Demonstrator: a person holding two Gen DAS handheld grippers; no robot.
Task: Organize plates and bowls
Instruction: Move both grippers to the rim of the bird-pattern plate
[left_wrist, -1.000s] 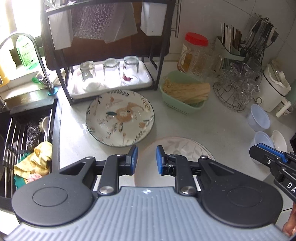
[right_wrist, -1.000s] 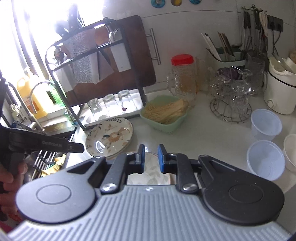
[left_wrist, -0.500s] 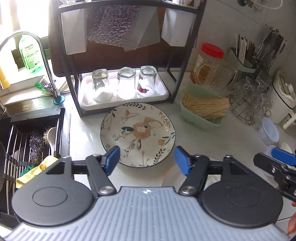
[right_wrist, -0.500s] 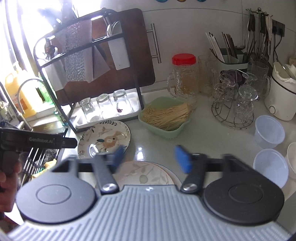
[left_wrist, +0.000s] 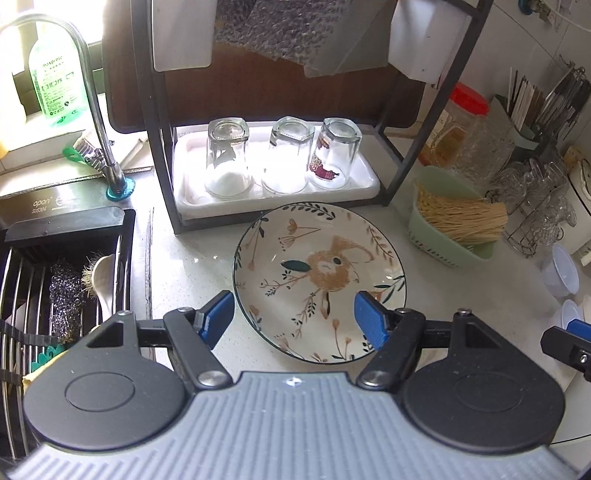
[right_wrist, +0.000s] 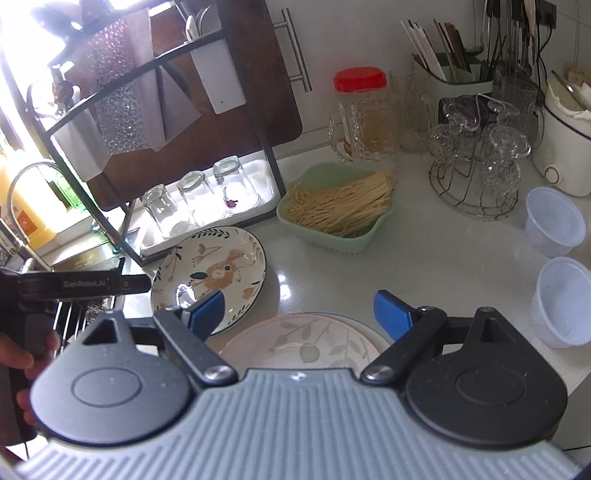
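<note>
A rabbit-patterned plate (left_wrist: 319, 280) lies on the white counter in front of the dish rack; it also shows in the right wrist view (right_wrist: 210, 273). My left gripper (left_wrist: 295, 321) is open and empty, its blue pads spread just above the plate's near rim. A pale leaf-patterned plate (right_wrist: 303, 343) lies close under my right gripper (right_wrist: 299, 314), which is open and empty. Two translucent plastic bowls (right_wrist: 556, 219) (right_wrist: 563, 301) stand at the right; one shows in the left wrist view (left_wrist: 563, 271).
A black dish rack (left_wrist: 280, 177) holds three upturned glasses on a white tray. A green basket of noodles (right_wrist: 336, 206), a red-lidded jar (right_wrist: 364, 110), a wire glass stand (right_wrist: 480, 173) and a white cooker (right_wrist: 565, 147) stand behind. The sink (left_wrist: 62, 280) with a scourer is at left.
Both grippers have opened from nearly shut to wide. The left one has moved forward to the rabbit plate; the right one has come lower over the pale plate.
</note>
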